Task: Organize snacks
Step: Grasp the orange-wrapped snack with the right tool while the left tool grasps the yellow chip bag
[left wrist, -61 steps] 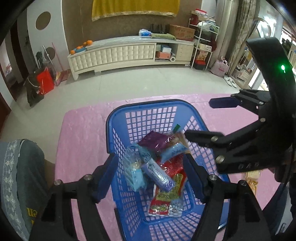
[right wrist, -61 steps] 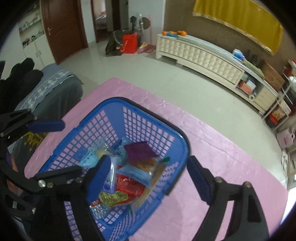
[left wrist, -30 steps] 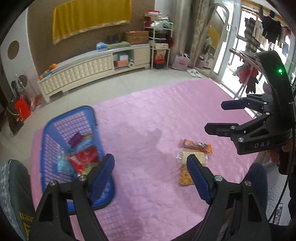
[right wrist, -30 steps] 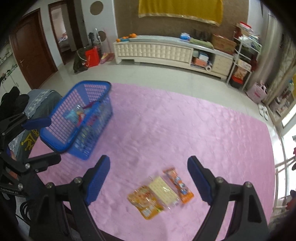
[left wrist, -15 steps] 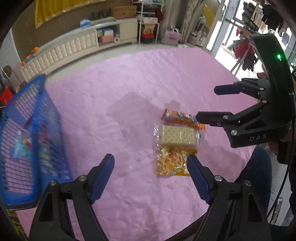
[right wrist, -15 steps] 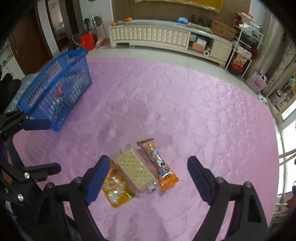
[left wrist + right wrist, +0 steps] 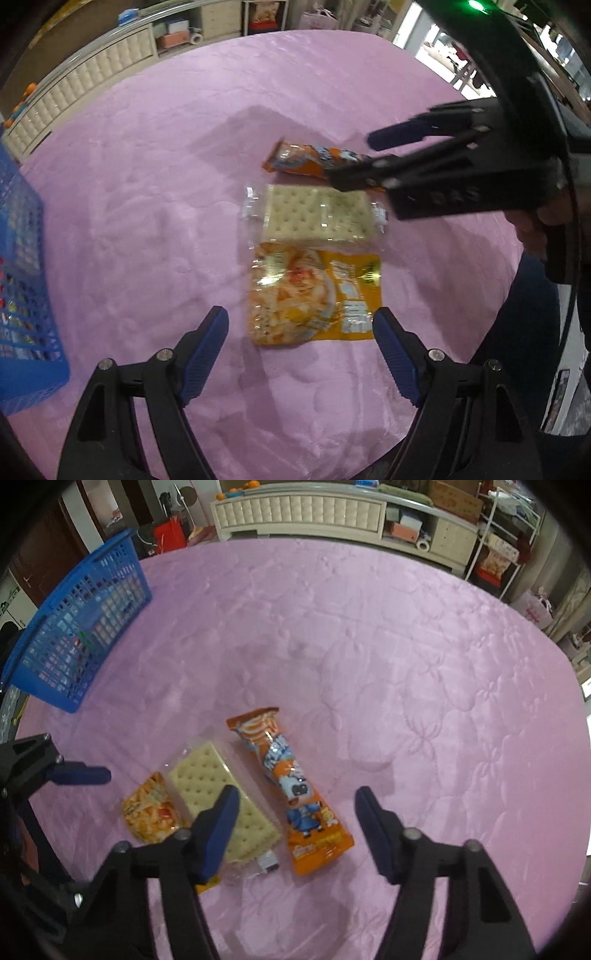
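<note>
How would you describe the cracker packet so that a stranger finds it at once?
On the pink cloth, three snacks lie side by side. The cracker packet is the middle one, between the orange tube pack and the yellow pouch. Only it has a clear wrapper showing pale dotted crackers.

Blue basket cut off at left edge, contents blurred.

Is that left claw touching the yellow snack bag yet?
Apart. The left wrist view shows the open left claw straddling the yellow bag, with pink cloth visible beside each fingertip.
</note>
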The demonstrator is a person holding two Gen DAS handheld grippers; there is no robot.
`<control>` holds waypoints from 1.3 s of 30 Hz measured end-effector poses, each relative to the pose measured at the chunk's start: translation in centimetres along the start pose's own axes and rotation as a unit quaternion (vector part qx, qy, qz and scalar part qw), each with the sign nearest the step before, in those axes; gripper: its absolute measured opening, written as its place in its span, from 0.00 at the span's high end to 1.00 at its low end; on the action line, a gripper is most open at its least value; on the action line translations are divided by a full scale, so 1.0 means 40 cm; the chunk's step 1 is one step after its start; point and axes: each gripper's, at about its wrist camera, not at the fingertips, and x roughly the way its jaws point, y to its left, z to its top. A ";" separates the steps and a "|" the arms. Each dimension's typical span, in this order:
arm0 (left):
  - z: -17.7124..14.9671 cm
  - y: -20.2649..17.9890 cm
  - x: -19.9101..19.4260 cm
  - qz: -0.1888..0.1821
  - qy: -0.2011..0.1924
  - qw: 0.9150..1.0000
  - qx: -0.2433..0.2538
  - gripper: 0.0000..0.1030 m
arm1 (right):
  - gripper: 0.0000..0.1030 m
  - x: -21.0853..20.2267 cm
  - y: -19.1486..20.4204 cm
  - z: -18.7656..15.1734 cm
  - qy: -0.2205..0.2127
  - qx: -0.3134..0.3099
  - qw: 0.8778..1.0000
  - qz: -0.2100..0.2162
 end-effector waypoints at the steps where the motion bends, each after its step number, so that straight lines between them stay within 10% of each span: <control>1: 0.003 -0.007 0.003 -0.002 0.001 1.000 0.002 0.23 | 0.42 0.003 -0.004 0.001 -0.001 0.002 1.000 0.004; 16: 0.072 -0.110 0.100 0.050 0.046 0.997 0.042 0.23 | 0.77 0.030 -0.016 0.005 -0.022 -0.011 0.999 0.028; 26: 0.064 -0.077 0.047 0.013 0.023 1.000 0.000 1.00 | 0.83 -0.003 -0.055 -0.009 -0.035 0.036 0.998 0.031; 39: -0.024 -0.066 -0.033 0.011 -0.011 1.000 0.016 1.00 | 0.83 -0.069 -0.038 -0.066 -0.054 0.071 0.995 0.032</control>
